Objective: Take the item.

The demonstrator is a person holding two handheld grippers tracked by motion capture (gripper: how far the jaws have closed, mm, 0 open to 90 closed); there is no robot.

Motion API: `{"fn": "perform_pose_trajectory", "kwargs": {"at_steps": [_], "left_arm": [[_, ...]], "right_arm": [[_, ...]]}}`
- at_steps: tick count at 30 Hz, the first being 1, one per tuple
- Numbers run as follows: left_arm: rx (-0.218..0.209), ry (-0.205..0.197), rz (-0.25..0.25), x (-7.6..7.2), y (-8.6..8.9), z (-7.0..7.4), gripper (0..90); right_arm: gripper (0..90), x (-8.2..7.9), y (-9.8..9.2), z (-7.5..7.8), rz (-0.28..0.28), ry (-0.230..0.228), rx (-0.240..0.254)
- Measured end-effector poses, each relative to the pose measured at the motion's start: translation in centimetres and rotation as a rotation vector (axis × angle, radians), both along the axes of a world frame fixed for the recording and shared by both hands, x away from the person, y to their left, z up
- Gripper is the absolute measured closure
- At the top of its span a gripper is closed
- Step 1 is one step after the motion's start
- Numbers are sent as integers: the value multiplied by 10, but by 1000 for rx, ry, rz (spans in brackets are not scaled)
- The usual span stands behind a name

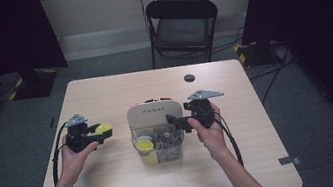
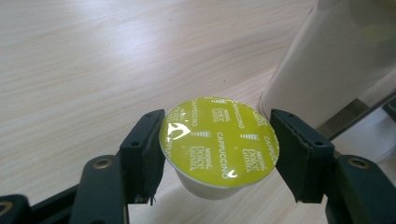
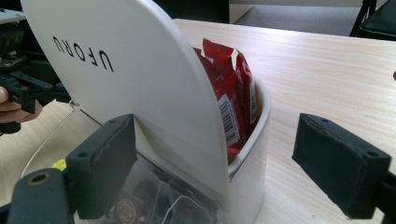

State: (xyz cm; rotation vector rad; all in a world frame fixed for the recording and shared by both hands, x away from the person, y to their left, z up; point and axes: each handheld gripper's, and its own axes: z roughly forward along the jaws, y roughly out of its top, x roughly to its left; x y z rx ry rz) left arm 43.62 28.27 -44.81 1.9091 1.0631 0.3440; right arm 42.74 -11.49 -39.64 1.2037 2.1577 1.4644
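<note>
A coffee capsule point(image 2: 219, 140) with a yellow-green foil lid printed "Cappuccino" is clamped by its rim in my left gripper point(image 2: 219, 147), just above the tabletop. From above, that gripper point(image 1: 104, 132) and its capsule point(image 1: 104, 128) are left of a white organizer point(image 1: 153, 112) marked "UFORU". My right gripper point(image 1: 173, 121) is at the organizer's right side. Its jaws stand open around the corner where the tall white panel point(image 3: 140, 79) meets the rounded rear bin, and neither pad presses on it.
Red sachets point(image 3: 229, 93) stand in the organizer's rear bin. Its clear front compartment point(image 1: 159, 148) holds more yellow-lidded capsules and other small items. A black disc point(image 1: 189, 78) lies near the table's far edge, and a folding chair point(image 1: 182, 25) stands beyond it.
</note>
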Motion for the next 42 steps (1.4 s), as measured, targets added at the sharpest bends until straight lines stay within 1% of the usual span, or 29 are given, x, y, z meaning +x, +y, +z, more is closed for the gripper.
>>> {"fn": "perform_pose_trajectory", "kwargs": {"at_steps": [2,4,6,7,13,14,18,20,25,28,31,35,36,37,38,40,42], "left_arm": [[13,8,2,1,0,-3,382],[12,13,7,2,0,-5,382],[20,13,15,2,1,-7,382],[11,14,21,3,1,-9,382],[31,36,24,6,-2,-15,382],[38,38,17,7,-2,-16,382],[38,48,23,8,-3,-21,382],[50,60,25,9,-2,-23,382],[58,73,18,10,-4,-26,381],[77,78,13,11,-7,-29,382],[78,85,4,11,-10,-31,381],[88,95,8,12,-11,-34,380],[90,97,2,13,-10,-35,381],[78,99,4,13,-10,-35,380],[78,101,5,13,-10,-35,379],[74,99,8,13,-10,-35,364],[77,104,11,13,-10,-35,297]], "right_arm": [[129,0,0,0,0,-1,-2],[129,0,0,0,0,-1,-3],[130,0,0,0,-1,-2,-4],[130,0,0,0,0,-1,-3],[129,0,0,-1,4,4,-1],[127,1,1,-2,7,8,0],[126,1,2,-4,11,15,-4],[128,1,3,-3,12,15,-6],[130,1,3,-3,12,15,-6],[136,0,2,-3,14,15,-8],[139,0,3,-3,12,14,-10],[140,0,3,-3,12,13,-10],[141,0,3,-3,13,14,-10],[141,0,3,-3,15,14,-9],[141,0,3,-3,16,17,-7],[142,1,2,-3,21,20,-5],[145,1,2,-2,21,19,-7]]}}
